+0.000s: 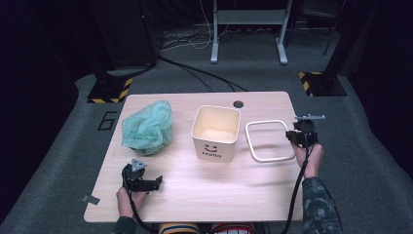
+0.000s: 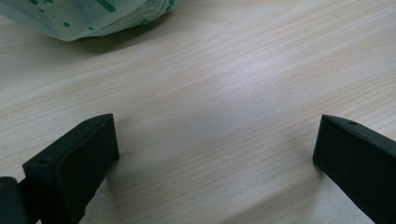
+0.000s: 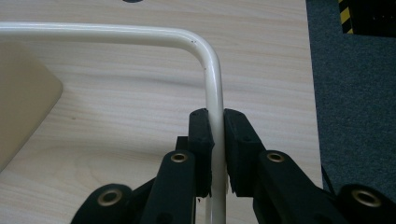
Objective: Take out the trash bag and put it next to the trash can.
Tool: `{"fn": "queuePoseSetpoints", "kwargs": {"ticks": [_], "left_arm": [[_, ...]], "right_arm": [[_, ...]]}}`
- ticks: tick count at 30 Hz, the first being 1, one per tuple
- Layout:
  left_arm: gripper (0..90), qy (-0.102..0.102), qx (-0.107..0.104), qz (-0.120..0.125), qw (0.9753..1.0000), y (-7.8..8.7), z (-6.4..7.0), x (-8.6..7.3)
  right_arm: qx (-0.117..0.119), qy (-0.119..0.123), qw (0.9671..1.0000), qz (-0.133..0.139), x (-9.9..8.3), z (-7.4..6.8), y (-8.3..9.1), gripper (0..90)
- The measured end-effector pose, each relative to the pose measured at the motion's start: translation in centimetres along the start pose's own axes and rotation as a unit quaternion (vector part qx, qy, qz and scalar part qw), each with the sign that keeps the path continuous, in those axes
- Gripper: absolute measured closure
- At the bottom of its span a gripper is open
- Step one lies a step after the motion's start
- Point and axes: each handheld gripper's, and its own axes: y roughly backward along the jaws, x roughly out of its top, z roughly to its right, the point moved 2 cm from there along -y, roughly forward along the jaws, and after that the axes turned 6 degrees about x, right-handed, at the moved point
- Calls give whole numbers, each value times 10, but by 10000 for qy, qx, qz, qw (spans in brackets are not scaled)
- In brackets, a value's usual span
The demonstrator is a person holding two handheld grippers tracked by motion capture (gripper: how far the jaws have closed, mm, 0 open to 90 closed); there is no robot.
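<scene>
Currently the white frame (image 1: 267, 141) is seen lying flat on the wooden table (image 1: 204, 185), right of centre in the high view, just beside the white bin (image 1: 215, 130) (the one printed with a smile and "Hello"). Its right-hand side is pinched by the right gripper (image 1: 298, 137), whose jaws are pressed against the rod from both sides; in the right gripper view the frame (image 3: 212, 60) is shown running up from between the jaws and bending off toward the upper left. At the lower left of the high view the left gripper (image 1: 155, 184) is held low over bare wood, its jaws spread wide with nothing between them. A crumpled green bag (image 1: 147, 127) is found at the upper left of the table, well apart from the frame, and its edge (image 2: 88, 16) is caught in the top left corner of the left gripper view.
</scene>
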Motion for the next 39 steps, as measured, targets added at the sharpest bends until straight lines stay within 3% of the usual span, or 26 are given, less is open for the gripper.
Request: {"fn": "queuePoseSetpoints", "kwargs": {"ticks": [23,39], "left_arm": [[0,-9,1,-7,10000,0,0,0],[1,11,-1,-10,10000,0,1,0]], "right_arm": [[23,75,9999,82,15,-4,13,819],[27,142,9996,244,37,-3,34,819]]}}
